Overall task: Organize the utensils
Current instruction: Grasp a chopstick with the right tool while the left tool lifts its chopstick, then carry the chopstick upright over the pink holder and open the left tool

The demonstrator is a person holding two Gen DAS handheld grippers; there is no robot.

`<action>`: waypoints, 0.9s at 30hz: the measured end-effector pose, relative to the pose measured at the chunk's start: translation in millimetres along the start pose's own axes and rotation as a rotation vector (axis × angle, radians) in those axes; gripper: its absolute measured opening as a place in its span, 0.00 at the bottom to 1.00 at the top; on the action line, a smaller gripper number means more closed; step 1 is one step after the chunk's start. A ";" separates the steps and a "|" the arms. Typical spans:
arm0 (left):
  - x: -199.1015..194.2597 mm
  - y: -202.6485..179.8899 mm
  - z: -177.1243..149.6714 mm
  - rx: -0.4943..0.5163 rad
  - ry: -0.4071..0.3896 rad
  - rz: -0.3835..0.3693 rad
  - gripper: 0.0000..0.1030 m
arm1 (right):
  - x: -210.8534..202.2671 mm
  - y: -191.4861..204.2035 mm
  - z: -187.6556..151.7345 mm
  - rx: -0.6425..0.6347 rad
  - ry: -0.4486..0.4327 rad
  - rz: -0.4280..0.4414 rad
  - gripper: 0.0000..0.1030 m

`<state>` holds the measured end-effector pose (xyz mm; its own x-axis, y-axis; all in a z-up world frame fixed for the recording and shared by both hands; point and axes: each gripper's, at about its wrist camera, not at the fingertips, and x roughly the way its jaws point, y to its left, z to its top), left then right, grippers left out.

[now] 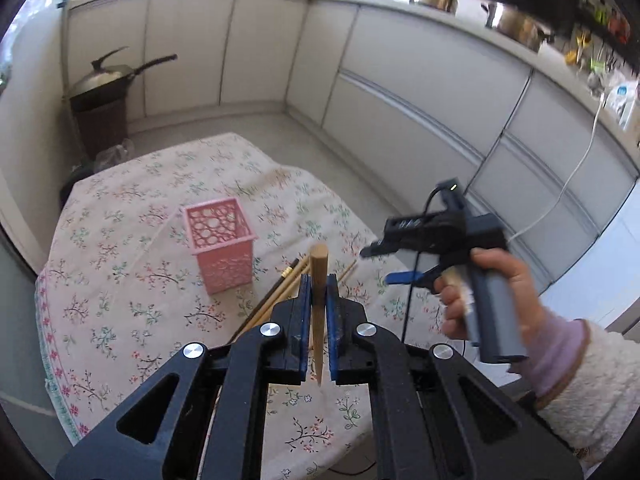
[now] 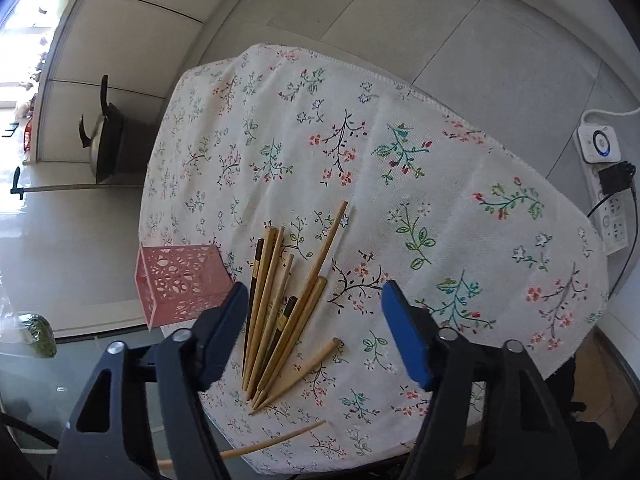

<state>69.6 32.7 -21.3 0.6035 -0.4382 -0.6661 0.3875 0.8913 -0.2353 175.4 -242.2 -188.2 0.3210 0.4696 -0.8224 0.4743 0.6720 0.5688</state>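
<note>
Black two-finger grippers with blue pads, hand-held.
Left gripper (image 1: 319, 308) and right gripper (image 2: 314, 320): black linkage arms, round silver screws at pivots, blue finger pads (image 2: 404, 336). Grey handle, black cable, small green light on top. Lilac cuff under fluffy cream sleeve (image 1: 592, 396).

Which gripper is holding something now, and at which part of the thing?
The left gripper holds one wooden chopstick near its thick end, jaws shut on it. The right gripper holds nothing.
</note>
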 end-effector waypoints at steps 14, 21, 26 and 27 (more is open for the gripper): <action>-78.9 7.6 7.3 0.054 -0.233 -0.106 0.06 | 66.9 32.0 17.8 0.005 -0.060 -0.218 0.09; -94.0 25.8 9.2 -0.036 -0.320 -0.065 0.06 | 26.9 39.8 8.2 -0.037 -0.150 -0.083 0.06; -102.4 28.2 11.6 -0.078 -0.386 -0.008 0.06 | -51.2 69.6 -22.9 -0.203 -0.267 -0.017 0.06; -102.4 28.9 12.8 -0.097 -0.395 0.002 0.06 | -68.2 74.8 -29.0 -0.237 -0.295 -0.008 0.06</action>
<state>27.9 101.8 49.2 0.8325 -0.4310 -0.3482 0.3303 0.8906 -0.3127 165.2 -207.3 -89.4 0.5567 0.3020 -0.7739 0.2858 0.8051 0.5197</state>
